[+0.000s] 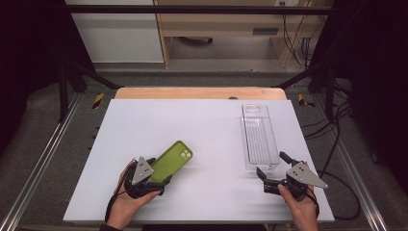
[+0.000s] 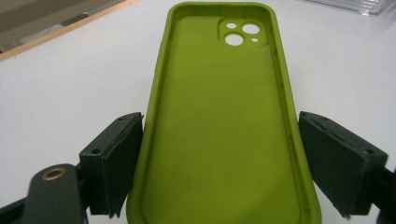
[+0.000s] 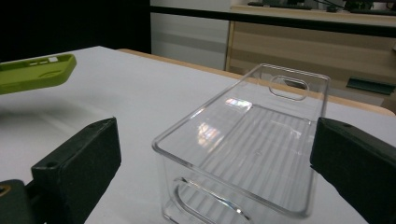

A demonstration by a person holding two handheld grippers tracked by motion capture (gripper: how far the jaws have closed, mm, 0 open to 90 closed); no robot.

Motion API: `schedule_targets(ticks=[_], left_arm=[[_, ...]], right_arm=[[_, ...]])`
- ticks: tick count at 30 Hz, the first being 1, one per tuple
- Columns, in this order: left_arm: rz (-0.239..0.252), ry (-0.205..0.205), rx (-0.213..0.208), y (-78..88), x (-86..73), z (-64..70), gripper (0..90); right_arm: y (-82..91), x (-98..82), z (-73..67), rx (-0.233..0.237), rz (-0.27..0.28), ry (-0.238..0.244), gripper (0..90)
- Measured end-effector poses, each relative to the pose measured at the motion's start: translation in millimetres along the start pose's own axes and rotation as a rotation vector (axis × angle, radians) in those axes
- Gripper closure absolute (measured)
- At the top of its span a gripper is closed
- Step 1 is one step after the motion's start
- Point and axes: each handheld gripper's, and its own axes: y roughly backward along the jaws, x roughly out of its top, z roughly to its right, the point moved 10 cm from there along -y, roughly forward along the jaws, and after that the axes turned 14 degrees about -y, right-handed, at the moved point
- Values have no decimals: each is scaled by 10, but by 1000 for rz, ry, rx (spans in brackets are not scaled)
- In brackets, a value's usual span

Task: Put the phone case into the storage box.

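Near the front left of the white tabletop (image 1: pixel 202 125), the left gripper (image 1: pixel 153 179) is closed on the near end of a lime-green soft phone case (image 1: pixel 171 161), its two black jaws pressing the case's long sides. From the left gripper view the case (image 2: pixel 219 130) lies open side up between the jaws, hollow interior showing, with the camera cut-out at its far end. Its left edge touches the left jaw pad; the right pad sits against or just beside the right edge. In the high view the case angles away to the upper right, and the right gripper view shows its far end (image 3: pixel 37 72) raised off the table with a shadow beneath it. The person's left hand (image 1: pixel 126 204) wraps the gripper body from below.

At the front right, the right gripper (image 1: pixel 272 169) is spread wide and holds nothing. Its jaws stand to either side of the near end of a clear, rectangular plastic bin (image 1: pixel 259 139) with a ribbed floor and a handle slot in each end wall. From the right gripper view the bin (image 3: pixel 247 149) sits between the pads with a gap on each side. The person's right hand (image 1: pixel 300 204) grips that tool.

No brand, label or writing is legible on the case, the bin or the grippers
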Motion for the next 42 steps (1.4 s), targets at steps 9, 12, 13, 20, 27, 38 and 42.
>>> schedule_targets(ticks=[9, 12, 13, 20, 27, 38, 42], left_arm=[[12, -11, 12, 3, 33, 21, 160], [12, -15, 18, 0, 40, 20, 160], [13, -16, 21, 1, 44, 20, 160], [8, -29, 30, 2, 46, 32, 160], [11, -41, 43, 8, 60, 21, 160], [6, -76, 77, 13, 79, 29, 160], [12, -90, 79, 14, 107, 45, 160]], right_arm=[[-80, 31, -260, 28, -1, -5, 25], [-132, 26, -377, 44, -8, -15, 26], [-156, 19, -419, 49, -14, -17, 27], [-375, 24, -861, 126, -63, -2, 33], [-751, 99, -1302, 214, -122, 38, 42], [-1129, -2, -1422, 220, -179, -71, 58], [-1082, -99, -1401, 217, -187, -83, 63]])
